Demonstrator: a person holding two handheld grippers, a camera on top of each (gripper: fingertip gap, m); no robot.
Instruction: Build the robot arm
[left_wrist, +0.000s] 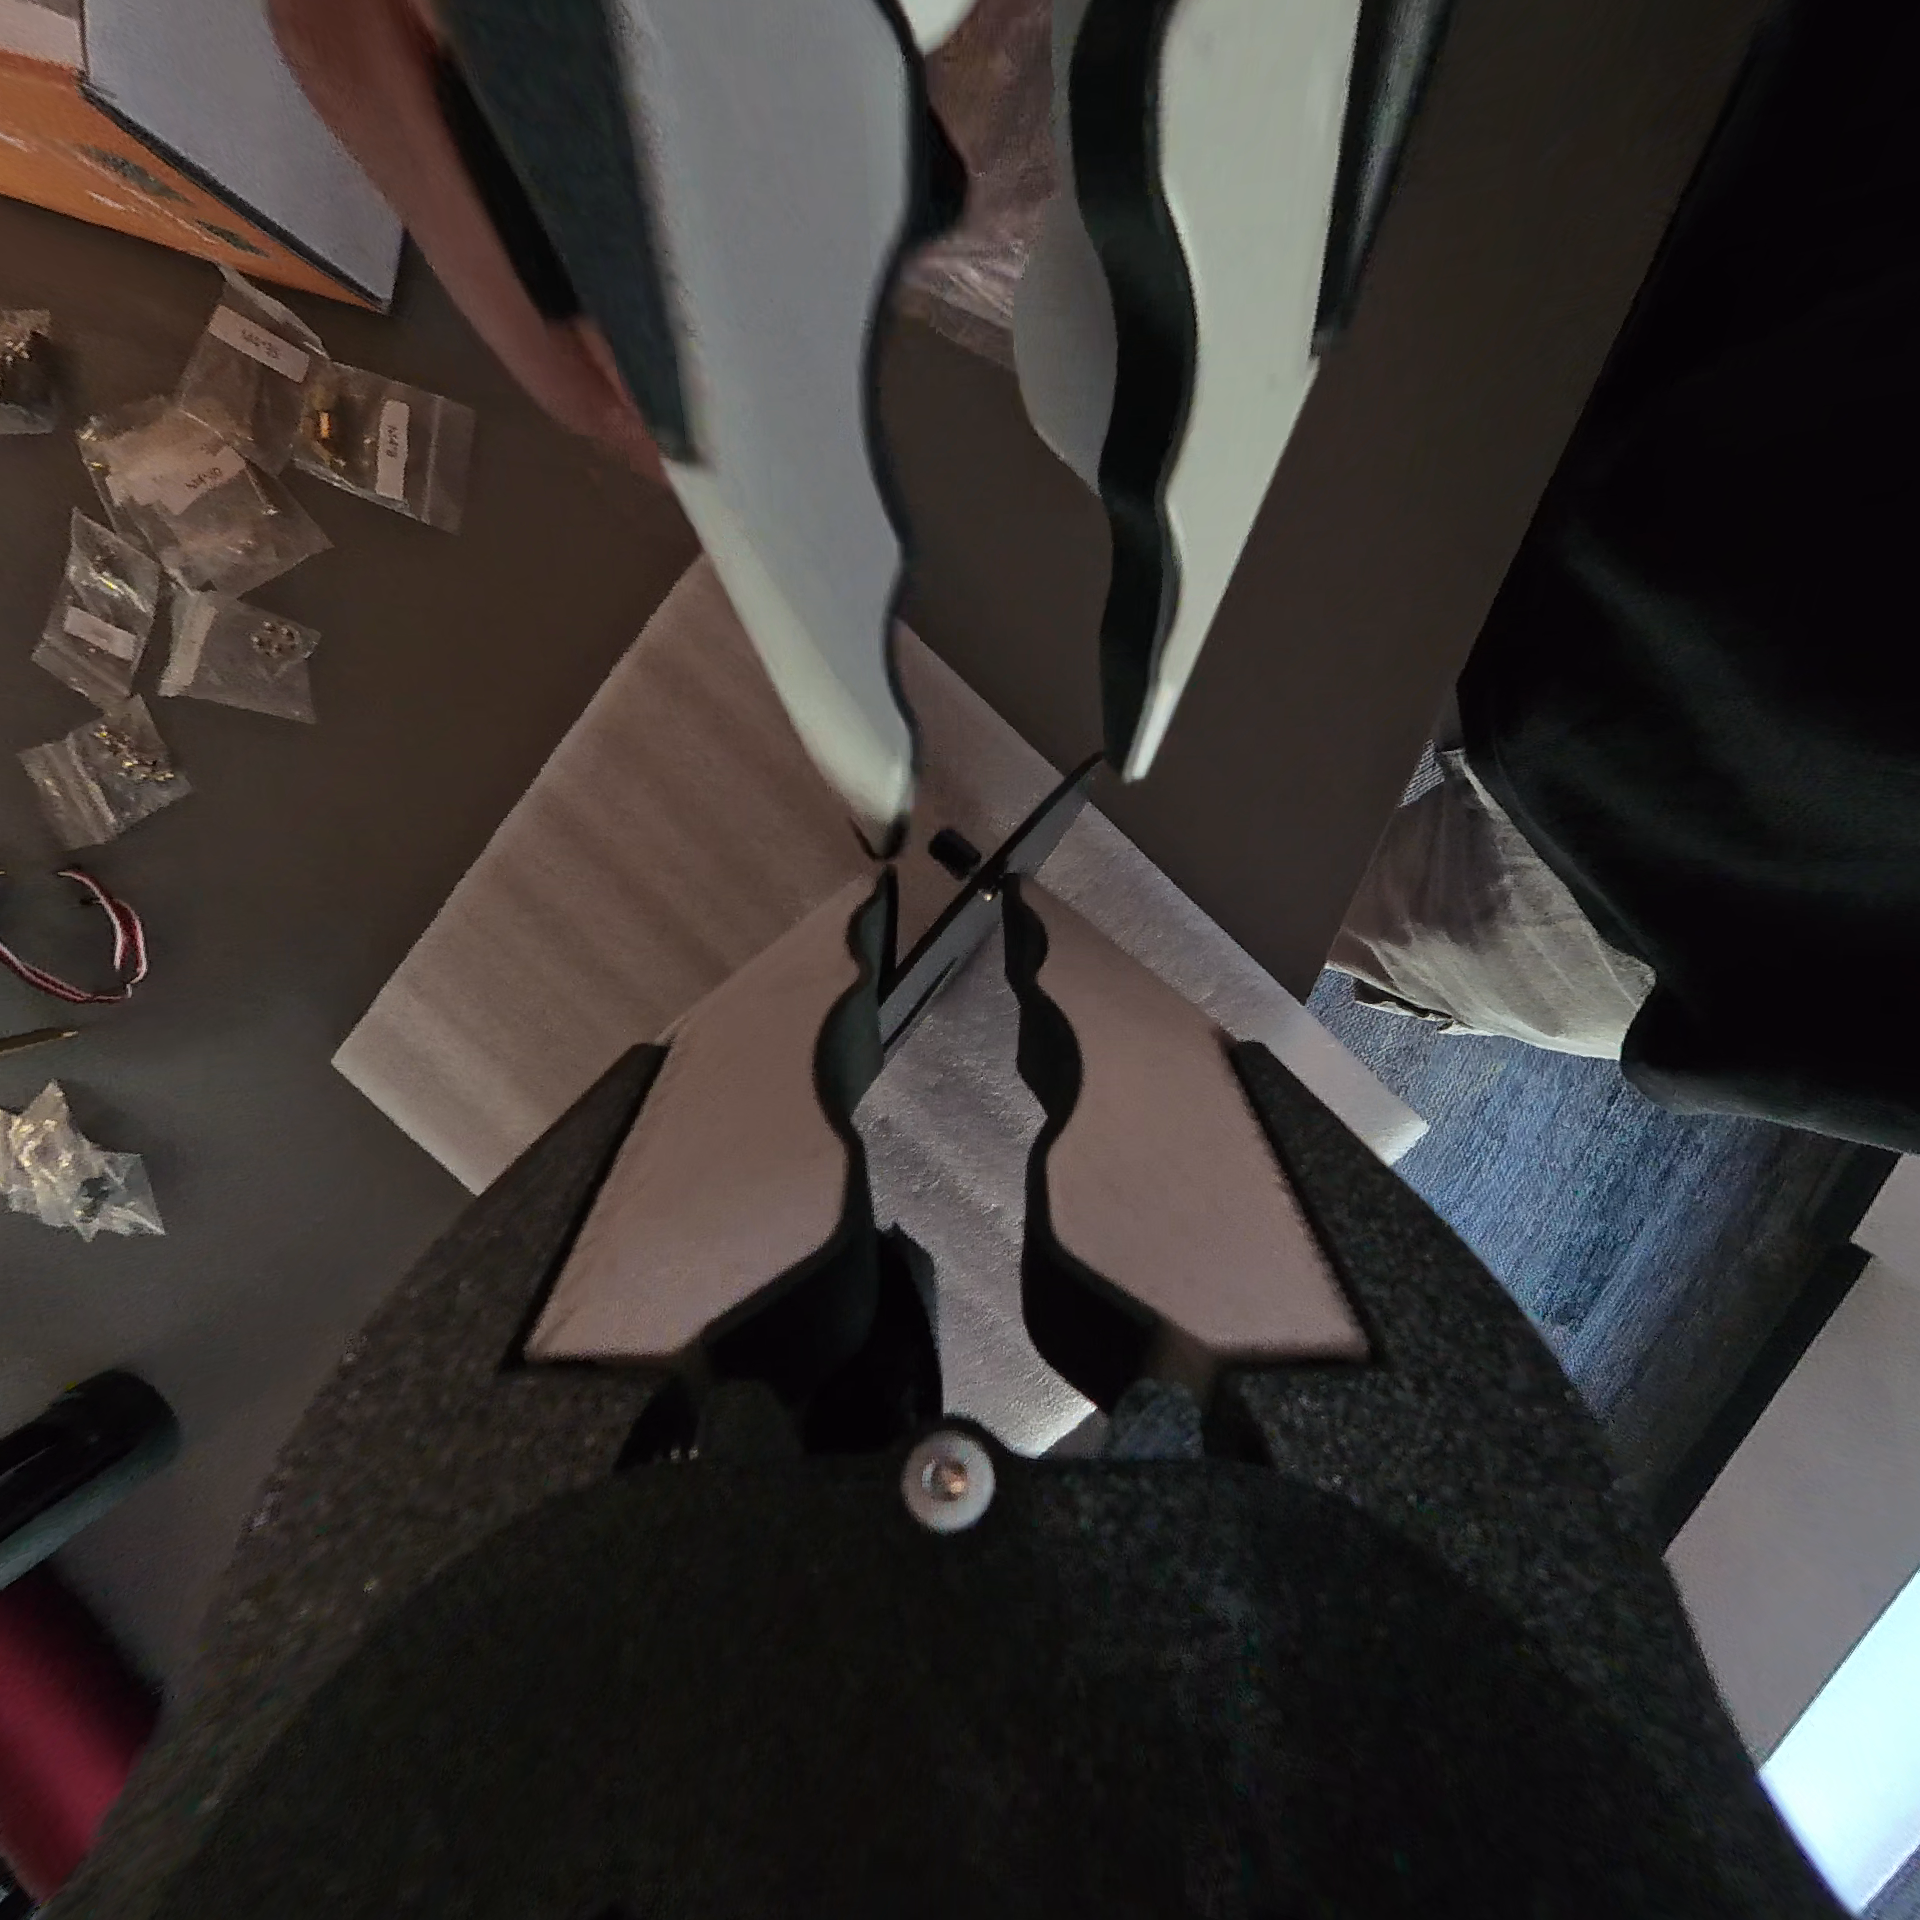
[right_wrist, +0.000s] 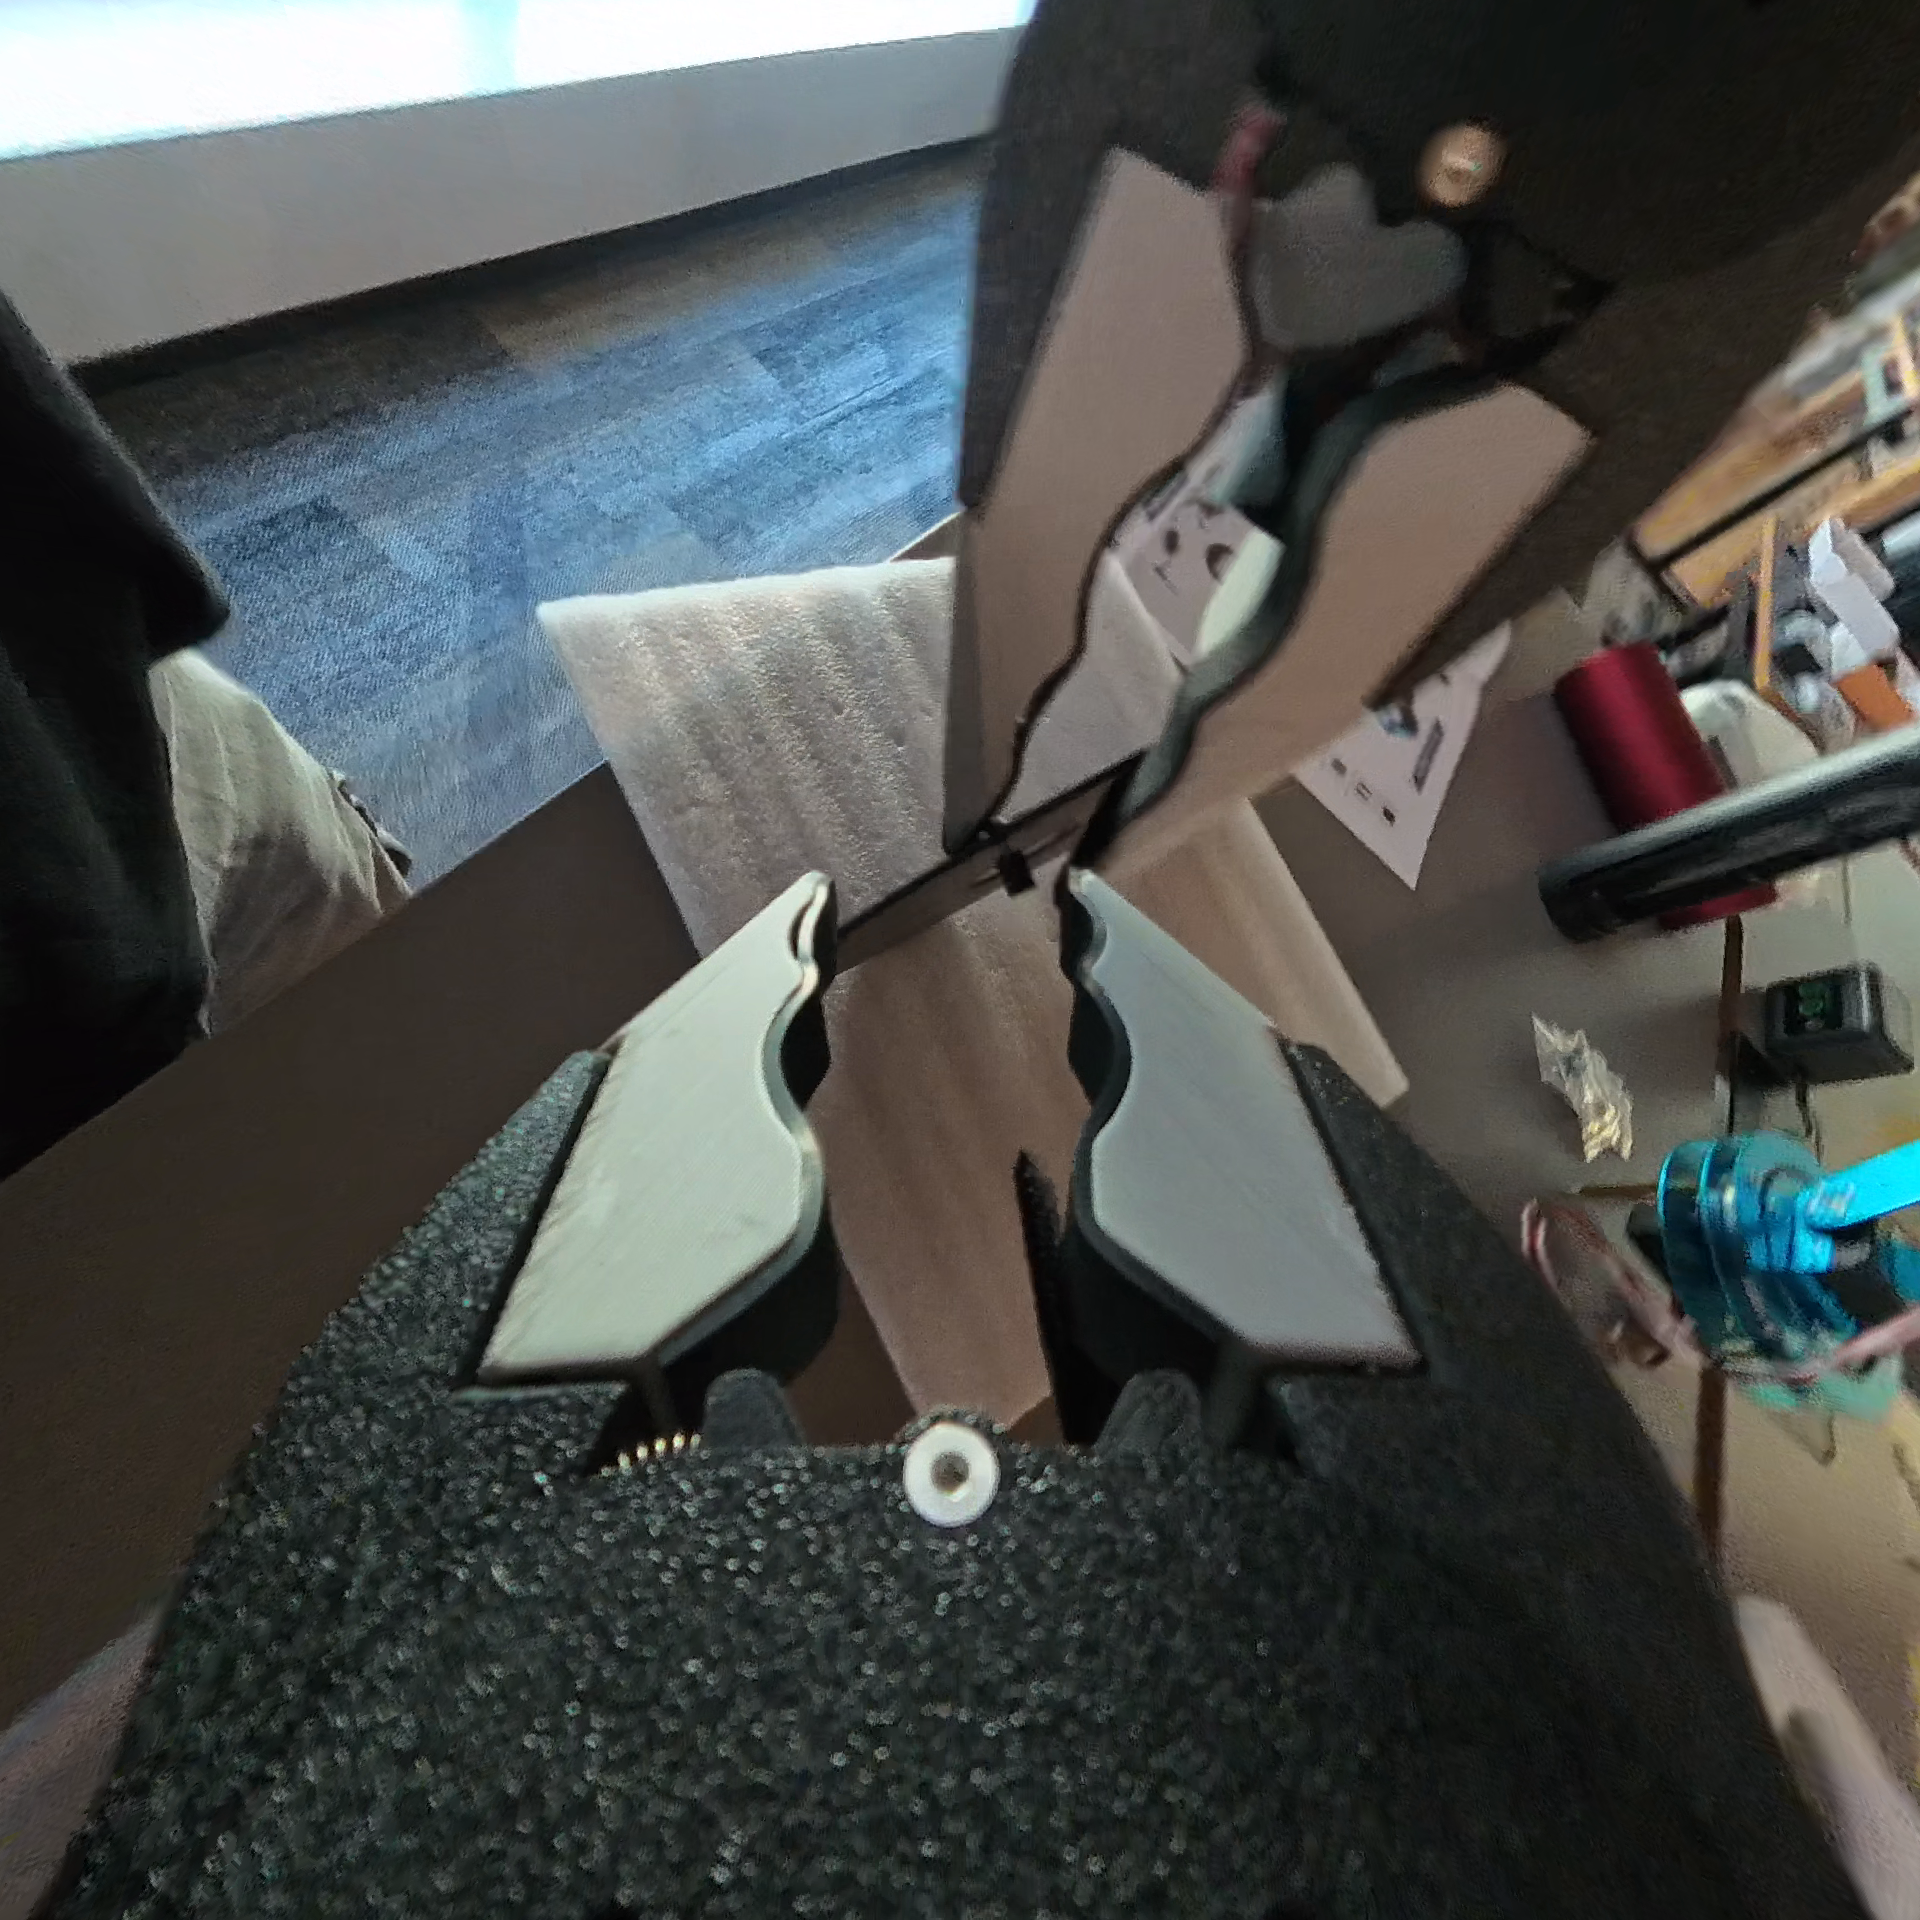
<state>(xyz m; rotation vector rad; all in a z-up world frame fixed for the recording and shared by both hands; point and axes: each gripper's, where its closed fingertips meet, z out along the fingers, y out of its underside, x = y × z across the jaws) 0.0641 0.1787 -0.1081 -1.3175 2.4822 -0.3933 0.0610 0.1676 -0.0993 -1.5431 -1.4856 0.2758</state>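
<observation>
Left wrist view, centre frame: held aslant above the foam (left_wrist: 623, 831), a thin black strip (left_wrist: 935, 966), seemingly pinched in the narrowed left gripper (left_wrist: 948, 899), likely kept clear of the table (left_wrist: 468, 727) for access to its free end. Meeting it from the top of the frame, right gripper (left_wrist: 1010, 795), parted fairly wide, one fingertip touching that end. Left of frame, small bags (left_wrist: 208, 499), set aside.

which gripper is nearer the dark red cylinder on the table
Left. The left gripper has its body close beside the red cylinder. The right gripper reaches in from the opposite side, across the foam sheet.
</observation>
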